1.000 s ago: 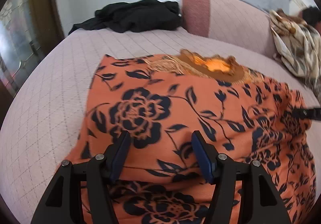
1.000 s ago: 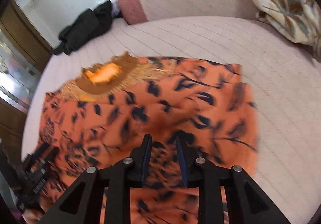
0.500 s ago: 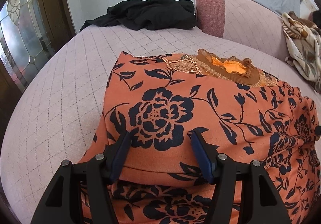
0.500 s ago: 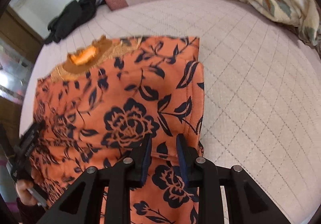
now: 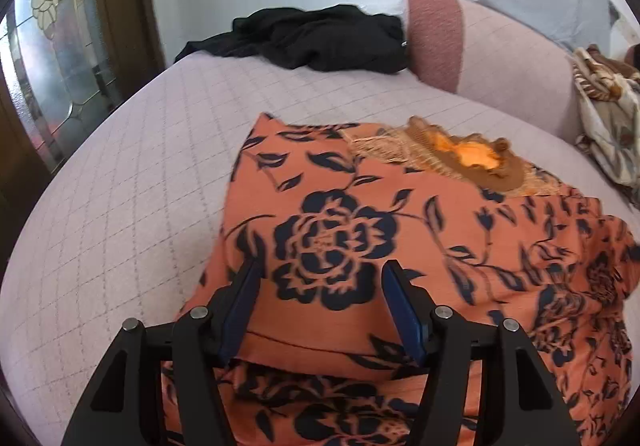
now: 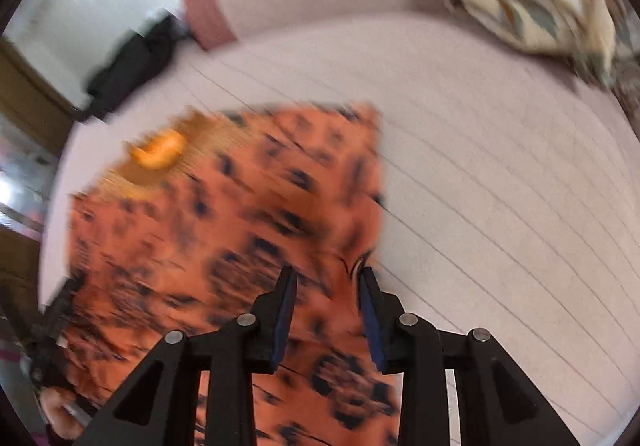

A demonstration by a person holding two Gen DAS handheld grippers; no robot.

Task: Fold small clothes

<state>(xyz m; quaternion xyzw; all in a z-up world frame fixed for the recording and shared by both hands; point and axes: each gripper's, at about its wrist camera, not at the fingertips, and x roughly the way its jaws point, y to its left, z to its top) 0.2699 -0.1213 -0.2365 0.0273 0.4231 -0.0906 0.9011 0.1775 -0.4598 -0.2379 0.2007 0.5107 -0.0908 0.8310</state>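
An orange garment with dark blue flowers (image 5: 400,230) lies on the pale quilted bed, its brown embroidered neckline (image 5: 472,158) at the far side. Its left and right sides are folded in. My left gripper (image 5: 320,274) is open and empty just above the folded left side. In the blurred right wrist view the garment (image 6: 240,230) fills the lower left. My right gripper (image 6: 328,274) is open over its right edge, holding nothing. The left gripper (image 6: 52,330) shows at the far left edge of that view.
A black garment (image 5: 312,34) lies crumpled at the far side of the bed (image 5: 120,206). A pink bolster (image 5: 436,34) and a patterned beige cloth (image 5: 608,118) sit at the back right. A glass-panelled wooden door (image 5: 60,66) stands at the left.
My right gripper has opened and let go of the garment's right side, which now lies folded in. The left gripper stays open and has drawn back slightly.
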